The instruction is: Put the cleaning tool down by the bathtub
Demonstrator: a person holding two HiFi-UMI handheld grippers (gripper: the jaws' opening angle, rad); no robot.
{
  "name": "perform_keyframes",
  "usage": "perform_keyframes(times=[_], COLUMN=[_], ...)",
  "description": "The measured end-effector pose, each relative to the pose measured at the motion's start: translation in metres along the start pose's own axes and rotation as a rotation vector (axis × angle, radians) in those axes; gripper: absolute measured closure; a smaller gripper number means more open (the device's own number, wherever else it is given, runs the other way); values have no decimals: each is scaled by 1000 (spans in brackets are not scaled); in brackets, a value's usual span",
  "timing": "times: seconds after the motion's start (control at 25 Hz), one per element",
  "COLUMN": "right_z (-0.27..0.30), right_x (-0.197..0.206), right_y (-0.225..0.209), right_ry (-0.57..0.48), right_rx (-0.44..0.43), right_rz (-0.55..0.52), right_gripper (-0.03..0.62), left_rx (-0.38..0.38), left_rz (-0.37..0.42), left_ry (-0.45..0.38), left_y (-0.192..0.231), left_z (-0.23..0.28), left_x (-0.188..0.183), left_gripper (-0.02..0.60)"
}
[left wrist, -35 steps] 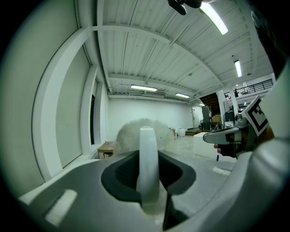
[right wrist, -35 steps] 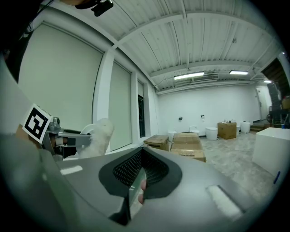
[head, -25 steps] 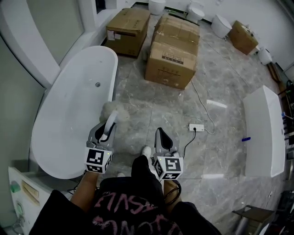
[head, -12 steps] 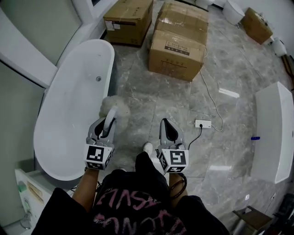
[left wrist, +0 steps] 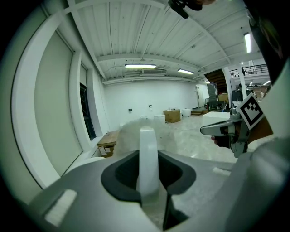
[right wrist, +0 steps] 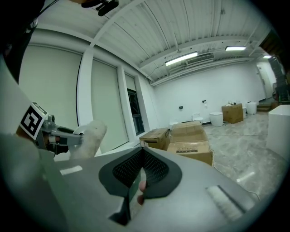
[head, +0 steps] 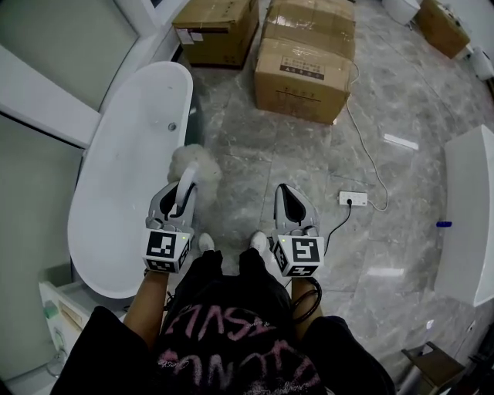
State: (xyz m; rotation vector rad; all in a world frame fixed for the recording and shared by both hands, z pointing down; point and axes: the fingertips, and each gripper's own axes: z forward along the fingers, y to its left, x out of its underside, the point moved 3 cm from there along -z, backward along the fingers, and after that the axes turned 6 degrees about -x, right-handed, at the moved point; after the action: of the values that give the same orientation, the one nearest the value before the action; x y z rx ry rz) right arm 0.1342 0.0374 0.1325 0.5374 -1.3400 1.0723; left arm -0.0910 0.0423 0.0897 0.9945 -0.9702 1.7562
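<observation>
The cleaning tool (head: pixel 193 163) is a fluffy white duster head on a white handle (left wrist: pixel 147 167). My left gripper (head: pixel 181 202) is shut on that handle, holding the head up over the floor just right of the white bathtub (head: pixel 123 177). In the left gripper view the fluffy head (left wrist: pixel 131 133) rises past the jaws. The right gripper view shows the duster (right wrist: pixel 88 138) at its left. My right gripper (head: pixel 293 208) hangs shut and empty over the grey floor, level with the left one.
Cardboard boxes (head: pixel 305 54) stand on the floor ahead, one more (head: pixel 214 23) near the tub's far end. A white power strip (head: pixel 353 198) with its cable lies right of my right gripper. A white counter (head: pixel 467 216) runs along the right. The person's feet (head: pixel 258 243) are below.
The view has shifted forward along the tub; both grippers sit slightly higher in the picture. The left gripper still holds the duster, and the right stays shut.
</observation>
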Motion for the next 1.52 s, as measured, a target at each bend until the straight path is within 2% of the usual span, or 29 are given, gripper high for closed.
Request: perform_keyframes(times=[0.24,0.44,1.04,1.52], right_z=[4,12,63,89], right_x=[-2,-1,33,72], right_y=[-3,-7,-2,-3], right_ry=[-19,-9,105,170], right_rx=[8,32,61,99], right_rz=[-2,-9,-26,-13], right_gripper=[569,569,569,569], left_rx=[2,34,92,122], left_rz=[18,25,-83,-128], left_ry=[-8,-2,99,164], left_y=[6,8,30,42], left_z=[9,24,71,106], left_x=[0,5,62,110], left_gripper=[494,494,494,494])
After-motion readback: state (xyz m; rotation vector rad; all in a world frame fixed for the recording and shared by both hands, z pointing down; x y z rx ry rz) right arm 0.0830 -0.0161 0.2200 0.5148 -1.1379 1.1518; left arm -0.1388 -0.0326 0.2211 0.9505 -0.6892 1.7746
